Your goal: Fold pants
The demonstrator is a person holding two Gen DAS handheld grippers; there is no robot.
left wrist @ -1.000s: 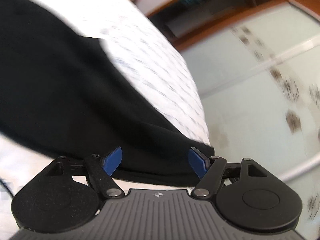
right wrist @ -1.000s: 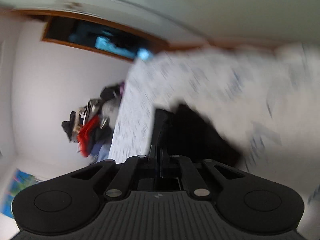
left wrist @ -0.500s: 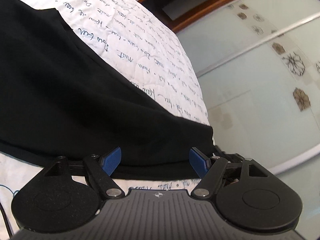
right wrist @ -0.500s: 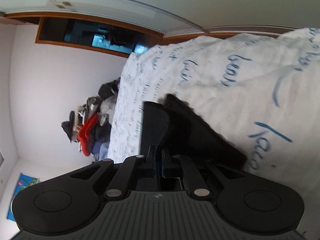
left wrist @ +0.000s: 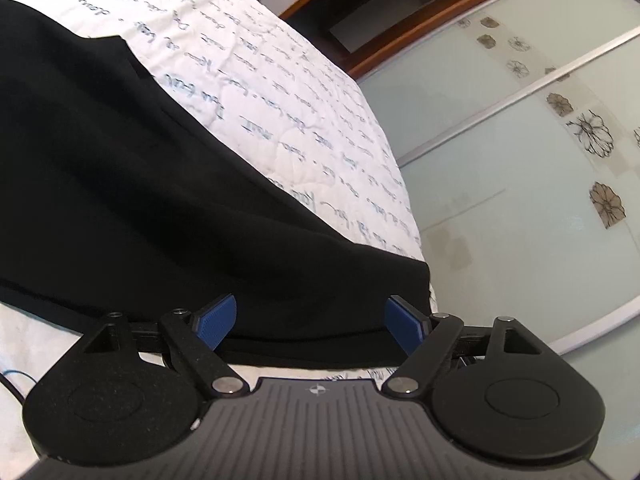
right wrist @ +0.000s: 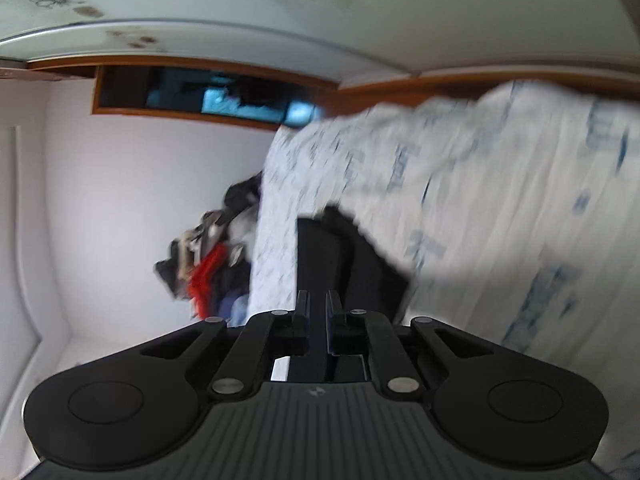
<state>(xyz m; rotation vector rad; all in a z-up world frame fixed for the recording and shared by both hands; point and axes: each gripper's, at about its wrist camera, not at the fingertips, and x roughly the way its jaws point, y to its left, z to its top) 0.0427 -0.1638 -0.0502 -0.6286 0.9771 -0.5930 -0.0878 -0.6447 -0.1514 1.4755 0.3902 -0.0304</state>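
Observation:
Black pants (left wrist: 120, 184) lie spread on a white bedspread with blue writing (left wrist: 280, 92). My left gripper (left wrist: 310, 320) is open, its blue pads on either side of the pants' near hem edge, just above it and gripping nothing. My right gripper (right wrist: 317, 312) is shut on a fold of the black pants (right wrist: 320, 256), which stretch away from the fingers over the bed (right wrist: 500, 216). The right wrist view is rolled sideways and blurred.
Frosted sliding wardrobe doors with flower prints (left wrist: 540, 140) stand beyond the bed's right edge. A pile of clothes with a red item (right wrist: 208, 264) lies by the pink wall beside the bed. A dark wood-framed opening (right wrist: 208, 96) is behind.
The left gripper stayed open at the hem while its view shifted slightly along the pants. The right gripper stayed shut on the pants and is moving; its view blurred again.

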